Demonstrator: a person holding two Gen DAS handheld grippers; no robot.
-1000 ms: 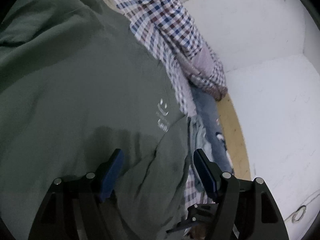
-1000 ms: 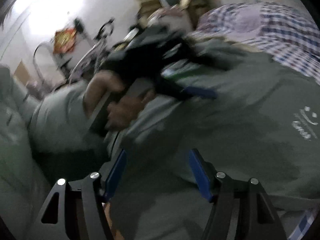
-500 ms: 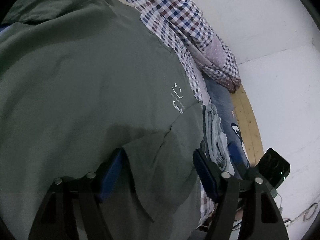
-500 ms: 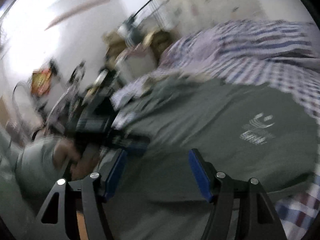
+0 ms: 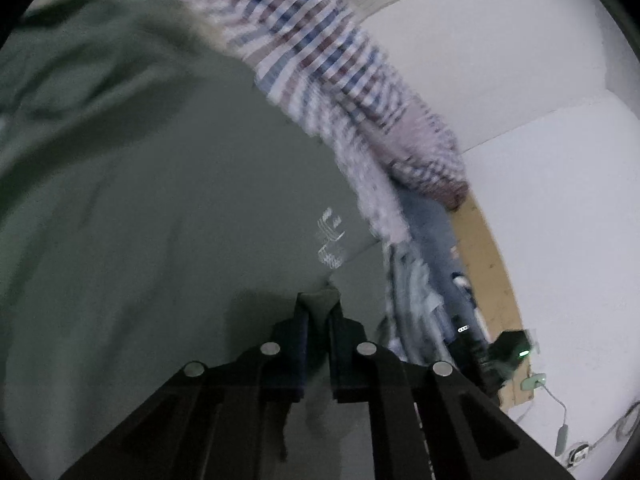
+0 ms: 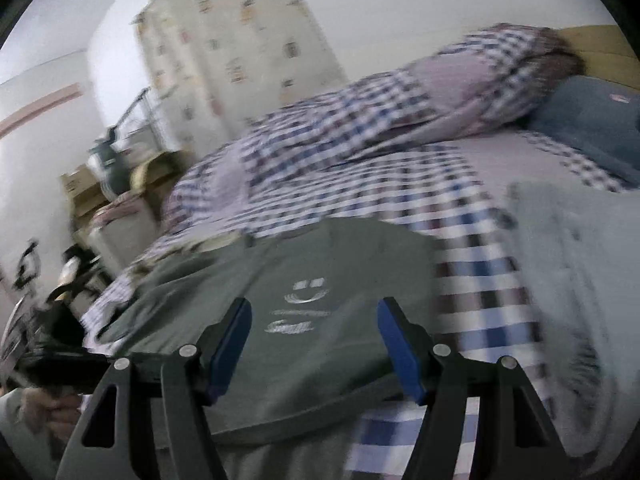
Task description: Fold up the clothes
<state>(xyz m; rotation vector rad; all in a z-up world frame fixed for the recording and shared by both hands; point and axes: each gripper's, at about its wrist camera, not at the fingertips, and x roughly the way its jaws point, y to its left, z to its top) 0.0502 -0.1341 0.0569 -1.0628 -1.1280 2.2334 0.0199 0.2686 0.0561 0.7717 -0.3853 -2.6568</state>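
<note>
Left gripper (image 5: 318, 312): jaws have just been closing and now pinch a fold of the green shirt (image 5: 168, 208), which lies spread on the checked bedding (image 5: 320, 44). Right gripper (image 6: 314, 344): jaws apart over the shirt's smiley print (image 6: 306, 296), holding nothing. Only the right view shows the pillow (image 6: 592, 124), far right, and clutter (image 6: 104, 184) at left.

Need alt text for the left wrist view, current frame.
The left gripper, jaws just closed, pinches a fold of a grey-green T-shirt with a small white smiley print, spread on a checked bedsheet. To the right lie folded clothes, a wooden bed edge and a white floor.
</note>
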